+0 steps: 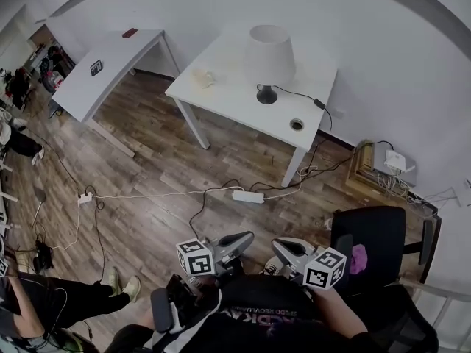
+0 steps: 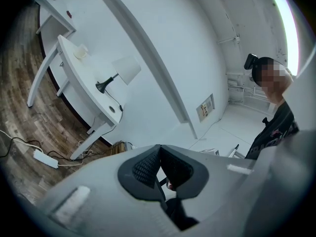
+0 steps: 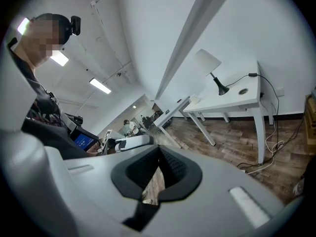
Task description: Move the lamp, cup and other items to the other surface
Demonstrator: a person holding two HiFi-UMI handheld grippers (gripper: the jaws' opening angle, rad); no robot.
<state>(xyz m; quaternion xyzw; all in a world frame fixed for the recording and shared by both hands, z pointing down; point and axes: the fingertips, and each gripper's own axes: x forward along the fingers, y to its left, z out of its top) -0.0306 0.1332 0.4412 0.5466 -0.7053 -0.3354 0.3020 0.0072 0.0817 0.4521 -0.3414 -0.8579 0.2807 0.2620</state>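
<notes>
A white-shaded lamp (image 1: 269, 57) on a black base stands on the near white table (image 1: 235, 101), its cord running off the right end. A small cream cup (image 1: 204, 78) sits toward that table's left end. A second white table (image 1: 110, 65) stands further left and carries a dark flat item (image 1: 96, 68) and a small red item (image 1: 130, 32). My left gripper (image 1: 237, 243) and right gripper (image 1: 284, 248) hang close to my body, well short of both tables. Both are shut with nothing between the pads (image 2: 148, 167) (image 3: 170, 164). The lamp (image 2: 126, 69) (image 3: 207, 63) looks small and distant in both gripper views.
A white power strip (image 1: 248, 196) and loose cables lie on the wood floor between me and the tables. A black office chair (image 1: 375, 245) stands at my right. Boxes and a router (image 1: 384, 164) sit by the wall. Another person's legs (image 1: 66, 296) are at the lower left.
</notes>
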